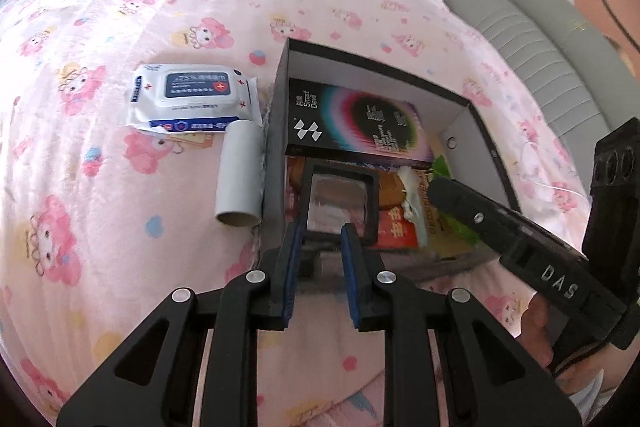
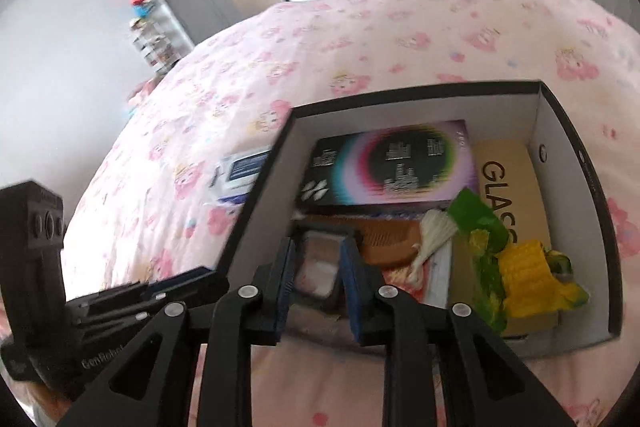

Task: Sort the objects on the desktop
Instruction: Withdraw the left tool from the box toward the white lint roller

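- On the pink cartoon-print blanket (image 1: 120,7), a black open-top box (image 1: 380,67) is sitting with a "Smart Devil" carton (image 1: 360,123), a brown comb (image 2: 388,239) and a toy corn cob (image 2: 528,275) lying inside.
- Just beside the box's outer wall, a cardboard tube (image 1: 240,171) is lying, touching a wet-wipes pack (image 1: 192,95).
- The left gripper (image 1: 320,227) is hovering at the box's near edge, jaws narrowly apart and gripping nothing.
- The right gripper (image 2: 318,243) is pointing down into the box, jaws drawn nearly together, carrying nothing.
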Motion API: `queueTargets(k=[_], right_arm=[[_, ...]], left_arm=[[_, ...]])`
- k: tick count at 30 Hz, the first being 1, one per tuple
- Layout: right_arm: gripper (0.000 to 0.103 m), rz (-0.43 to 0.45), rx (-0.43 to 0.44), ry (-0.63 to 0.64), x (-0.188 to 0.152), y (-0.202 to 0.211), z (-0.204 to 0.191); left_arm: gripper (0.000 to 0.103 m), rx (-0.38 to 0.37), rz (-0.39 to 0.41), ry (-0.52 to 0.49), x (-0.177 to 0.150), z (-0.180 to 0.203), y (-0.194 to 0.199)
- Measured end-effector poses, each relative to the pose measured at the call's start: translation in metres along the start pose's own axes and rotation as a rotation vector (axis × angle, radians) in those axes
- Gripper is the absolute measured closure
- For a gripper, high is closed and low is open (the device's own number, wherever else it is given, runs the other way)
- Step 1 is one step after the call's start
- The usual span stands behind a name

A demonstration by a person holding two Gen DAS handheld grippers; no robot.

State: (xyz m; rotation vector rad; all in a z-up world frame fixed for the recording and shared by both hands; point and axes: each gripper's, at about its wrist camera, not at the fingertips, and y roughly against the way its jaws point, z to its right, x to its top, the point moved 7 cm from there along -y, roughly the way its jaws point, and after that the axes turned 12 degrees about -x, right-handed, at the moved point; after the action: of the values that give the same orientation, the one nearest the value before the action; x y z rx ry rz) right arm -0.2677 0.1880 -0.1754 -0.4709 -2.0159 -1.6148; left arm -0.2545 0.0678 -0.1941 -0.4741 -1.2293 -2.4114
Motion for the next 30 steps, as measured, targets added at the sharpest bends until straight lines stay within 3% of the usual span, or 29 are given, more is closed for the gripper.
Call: queueTargets(k=[8, 12, 16, 30], right_arm=[[0.076, 0.089, -0.015, 0.101, -0.036, 0.046, -0.063], [0.072, 0.092, 0.014, 0.109, -0.05, 0.064, -0.084], [0.071, 0.096, 0.026, 0.142, -0.061, 0.078, -0.11], [0.071, 0.04, 0.031, 0.307, -0.067, 0.049, -0.176]], left_arm=[[0.079, 0.0, 0.08, -0.036, -0.025, 0.007, 0.069], [0.076, -0.012, 0.109, -0.038, -0.042, 0.005, 0.101], [0.076, 0.022, 0.148, -0.046, -0.054, -0.004, 0.129], [0.073, 0.032, 0.192, 0.056, -0.071, -0.067, 0.159]])
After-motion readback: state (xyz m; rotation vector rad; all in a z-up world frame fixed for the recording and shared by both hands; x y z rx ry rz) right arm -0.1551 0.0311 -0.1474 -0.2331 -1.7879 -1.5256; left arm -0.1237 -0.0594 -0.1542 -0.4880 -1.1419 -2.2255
